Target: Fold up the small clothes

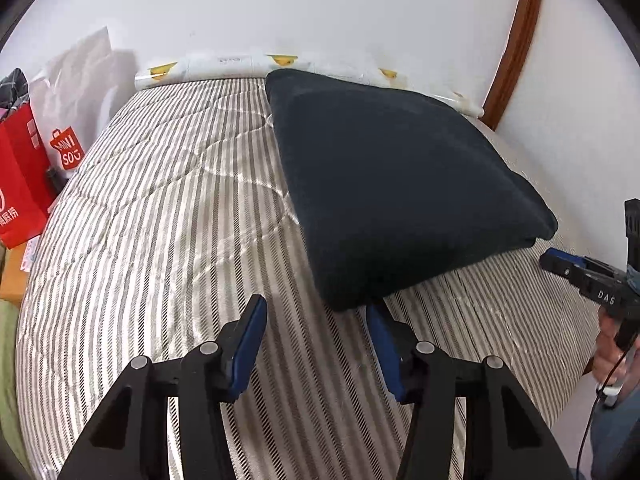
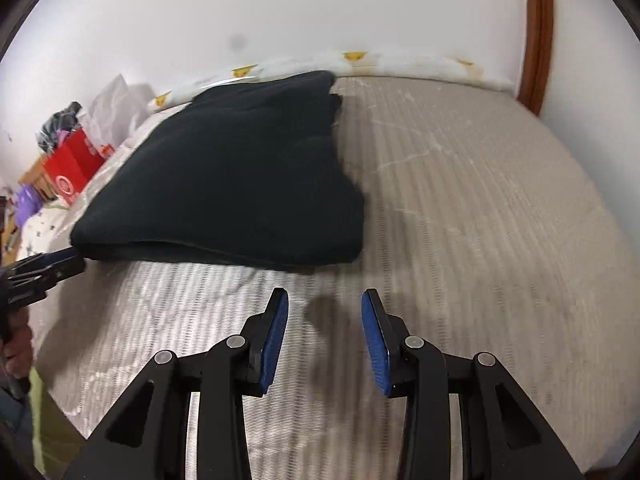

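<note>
The big bed (image 1: 160, 208) has a cover with grey and white stripes, and it sits by a white wall (image 1: 320, 8). My dark folded cloth (image 1: 400, 192) lies flat on the bed, far back, near a white roll with yellow spots (image 1: 280, 65) by the wall. At the left side of the bed stand a red bag (image 1: 18, 184) and a white bag (image 1: 76, 80). My left claw (image 1: 318, 308) is at the near corner of the cloth. Its two blue pads are apart and are not pinching anything; the right pad's tip goes under the corner. My right claw (image 2: 325, 300) hangs over the bare stripes, just in front of the cloth's near edge. It is let go too, with nothing between its pads.
</note>
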Demonstrator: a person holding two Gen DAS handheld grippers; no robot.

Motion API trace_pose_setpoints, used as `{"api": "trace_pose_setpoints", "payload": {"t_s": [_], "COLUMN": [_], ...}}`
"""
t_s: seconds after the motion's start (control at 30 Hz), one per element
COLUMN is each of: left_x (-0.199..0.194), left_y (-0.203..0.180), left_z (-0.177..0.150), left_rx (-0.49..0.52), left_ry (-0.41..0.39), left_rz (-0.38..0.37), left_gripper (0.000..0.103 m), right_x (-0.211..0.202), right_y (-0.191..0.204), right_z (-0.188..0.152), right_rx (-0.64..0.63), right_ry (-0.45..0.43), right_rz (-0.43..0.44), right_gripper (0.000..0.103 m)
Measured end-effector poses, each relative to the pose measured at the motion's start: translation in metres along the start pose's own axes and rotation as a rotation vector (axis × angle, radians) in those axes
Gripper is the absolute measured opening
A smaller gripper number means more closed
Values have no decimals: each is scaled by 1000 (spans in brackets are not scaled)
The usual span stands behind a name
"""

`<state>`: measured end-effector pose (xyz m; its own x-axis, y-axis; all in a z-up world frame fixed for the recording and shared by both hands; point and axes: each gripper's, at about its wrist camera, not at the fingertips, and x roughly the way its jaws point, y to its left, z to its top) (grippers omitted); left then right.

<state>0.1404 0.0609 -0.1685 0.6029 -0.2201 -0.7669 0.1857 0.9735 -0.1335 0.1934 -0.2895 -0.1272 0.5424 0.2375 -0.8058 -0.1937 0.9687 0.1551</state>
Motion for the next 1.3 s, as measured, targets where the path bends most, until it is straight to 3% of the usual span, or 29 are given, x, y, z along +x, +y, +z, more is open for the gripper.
{"api": "trace_pose_setpoints", "payload": {"t_s": [0.23,0.4,0.6,0.7,0.93,1.03,1.1,1.17,1.3], "left_x": [3,5,3,2,-15,-31,-43,-58,-91], "left_y": [0,3,1,4,-2,-11,-17,-23,-41], "left_z": [4,4,3,2,2,6,9,12,14], "left_rx": [-19,-45,-38,-51,-90,-86,-90,-94,-84], "left_ry": [2,16,16,24,19,-9,-25,-47,-100], "left_rz": [-21,-75,-68,-66,-25,-8,10,19,60], "left_gripper": [36,23,22,22,21,22,22,25,36], "right_x": [17,19,21,19,-15,-32,-47,-61,-88], "right_y": [12,19,15,10,-23,-13,-2,6,25], "right_z": [10,11,9,6,2,6,10,15,22], "right_rx": [36,-15,-38,-46,91,68,62,66,89], "right_ry": [-37,-65,-39,-14,-4,-28,-52,-80,-104], "right_rz": [14,11,7,-66,-149,-154,-150,-142,-139], "right_gripper": [37,13,8,7,8,15,36,49,59]}}
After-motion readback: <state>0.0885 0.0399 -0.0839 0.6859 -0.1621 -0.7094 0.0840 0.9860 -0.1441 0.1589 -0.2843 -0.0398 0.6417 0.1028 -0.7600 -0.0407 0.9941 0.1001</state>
